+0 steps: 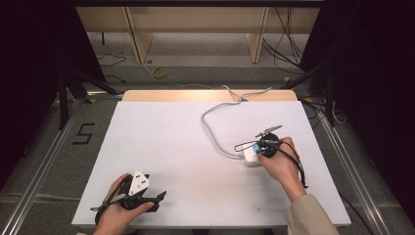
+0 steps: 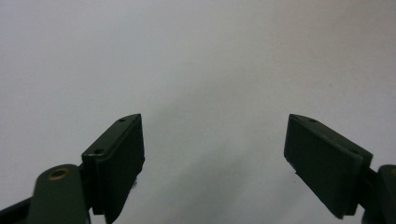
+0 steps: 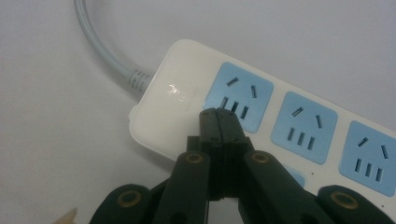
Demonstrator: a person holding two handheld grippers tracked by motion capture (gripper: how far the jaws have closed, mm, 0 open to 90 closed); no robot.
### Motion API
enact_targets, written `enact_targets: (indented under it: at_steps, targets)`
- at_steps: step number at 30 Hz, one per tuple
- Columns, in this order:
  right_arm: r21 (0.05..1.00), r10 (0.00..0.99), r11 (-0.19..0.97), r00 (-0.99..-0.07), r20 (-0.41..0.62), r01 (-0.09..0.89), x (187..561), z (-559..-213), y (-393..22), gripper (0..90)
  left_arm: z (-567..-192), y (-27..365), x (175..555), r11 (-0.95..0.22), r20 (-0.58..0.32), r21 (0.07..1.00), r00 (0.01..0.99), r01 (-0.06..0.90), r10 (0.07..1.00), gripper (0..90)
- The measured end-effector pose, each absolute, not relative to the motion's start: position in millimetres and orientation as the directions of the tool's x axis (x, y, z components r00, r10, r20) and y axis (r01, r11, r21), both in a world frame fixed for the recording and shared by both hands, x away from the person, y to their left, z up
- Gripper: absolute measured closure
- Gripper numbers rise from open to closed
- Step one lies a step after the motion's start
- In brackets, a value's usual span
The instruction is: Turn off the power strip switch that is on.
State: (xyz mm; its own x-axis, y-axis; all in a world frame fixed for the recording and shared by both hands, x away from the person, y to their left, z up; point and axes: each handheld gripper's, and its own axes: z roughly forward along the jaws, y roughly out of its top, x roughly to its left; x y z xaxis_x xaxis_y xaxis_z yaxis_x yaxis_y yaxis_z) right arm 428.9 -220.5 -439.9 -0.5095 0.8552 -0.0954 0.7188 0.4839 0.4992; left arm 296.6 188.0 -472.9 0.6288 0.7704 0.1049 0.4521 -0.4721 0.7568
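Observation:
A white power strip (image 1: 249, 156) with blue socket faces (image 3: 239, 95) lies on the right side of the white table (image 1: 166, 142). Its grey cable (image 1: 211, 128) loops away to the table's far edge. My right gripper (image 1: 261, 147) is shut, with nothing between its jaws. In the right gripper view its tips (image 3: 218, 114) rest at the lower edge of the first blue socket, beside the strip's plain white end (image 3: 175, 91) where the cable (image 3: 100, 42) enters. My left gripper (image 1: 157, 201) lies near the front left corner, open, with bare table between its pads (image 2: 214, 121).
Black curtains flank the table on both sides. Metal rails (image 1: 39, 171) run along the floor left and right. A black "5" (image 1: 83, 133) marks the floor at left. Wooden shelf legs (image 1: 139, 44) and loose cables (image 1: 286, 39) sit beyond the far edge.

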Motion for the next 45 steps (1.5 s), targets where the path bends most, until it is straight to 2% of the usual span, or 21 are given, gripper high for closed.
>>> enact_targets:
  at_steps: [3, 8, 28, 37, 45]
  targets:
    - [0.515, 0.857, 0.463, -0.512, -0.053, 0.722, 429.6, -441.7, -221.5, 90.0, -473.0, 187.7, 296.4, -0.471, 0.104, 0.756, 0.628, 0.454, 0.771, 20.0]
    - [0.500, 0.850, 0.490, -0.518, -0.095, 0.714, 428.7, -441.1, -215.6, 90.0, -473.1, 187.2, 296.1, -0.474, 0.105, 0.756, 0.631, 0.451, 0.769, 20.0]
    - [0.499, 0.861, 0.467, -0.503, -0.072, 0.730, 429.5, -439.3, -222.9, 90.0, -473.0, 187.6, 295.9, -0.472, 0.105, 0.757, 0.629, 0.451, 0.770, 20.1]
    - [0.491, 0.859, 0.483, -0.501, -0.104, 0.725, 428.5, -439.5, -219.7, 90.0, -472.7, 187.8, 295.7, -0.477, 0.109, 0.755, 0.631, 0.450, 0.768, 20.1]
    - [0.499, 0.868, 0.457, -0.491, -0.070, 0.737, 429.6, -440.9, -223.4, 90.0, -472.7, 187.7, 295.6, -0.478, 0.109, 0.754, 0.631, 0.450, 0.768, 20.1]
